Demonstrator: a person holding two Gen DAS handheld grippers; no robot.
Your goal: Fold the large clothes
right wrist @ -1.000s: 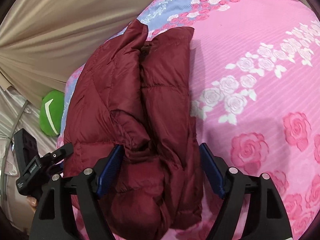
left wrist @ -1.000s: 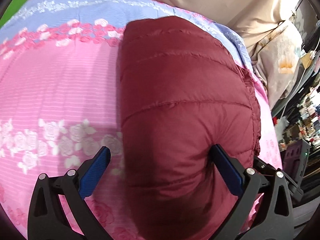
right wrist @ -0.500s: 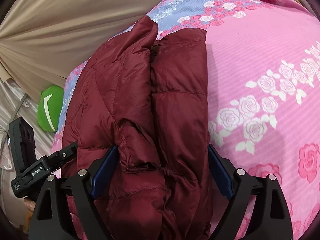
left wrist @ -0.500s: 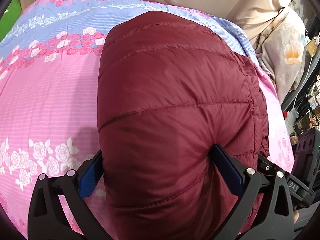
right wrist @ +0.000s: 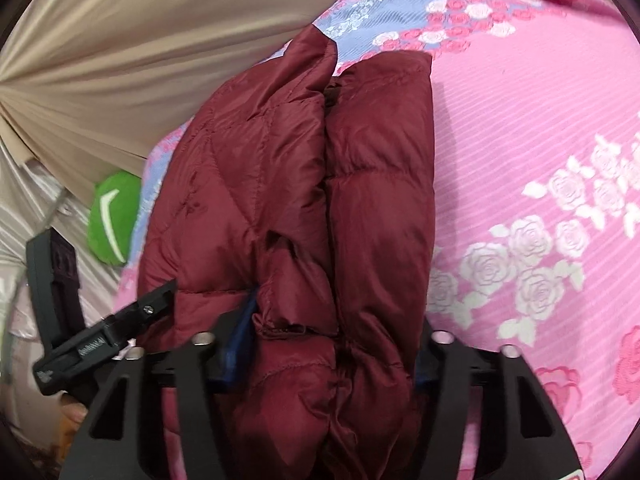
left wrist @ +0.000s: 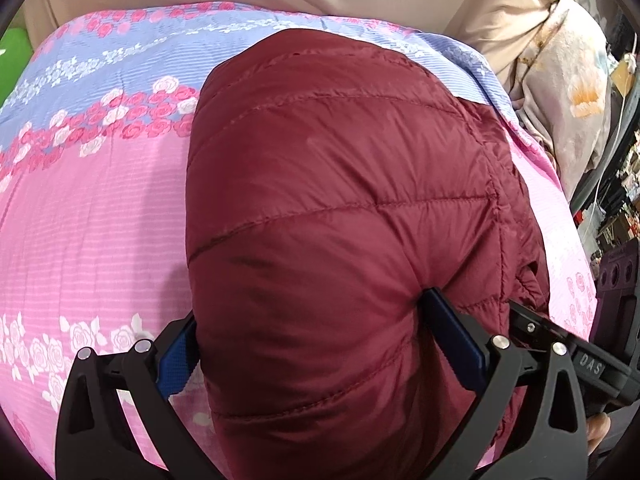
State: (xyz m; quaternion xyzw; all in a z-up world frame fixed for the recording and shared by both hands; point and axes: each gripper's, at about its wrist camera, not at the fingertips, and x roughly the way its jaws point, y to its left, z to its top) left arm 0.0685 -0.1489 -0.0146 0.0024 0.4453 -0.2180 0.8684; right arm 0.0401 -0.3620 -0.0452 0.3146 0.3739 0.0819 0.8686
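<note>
Two grippers bracket the maroon puffer jacket (left wrist: 344, 216), bundled lengthwise on the pink floral bed (left wrist: 92, 216). Right gripper (right wrist: 324, 344) has just been closing, fingers pinching the near end; left gripper (left wrist: 312, 344) fingers squeeze the padding wide, likely readying a lift and fold.

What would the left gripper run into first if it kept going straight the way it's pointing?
The maroon puffer jacket: its bulk already bulges between the left gripper fingers, so going forward presses deeper into it, toward the pink floral bedspread presumably beneath.
</note>
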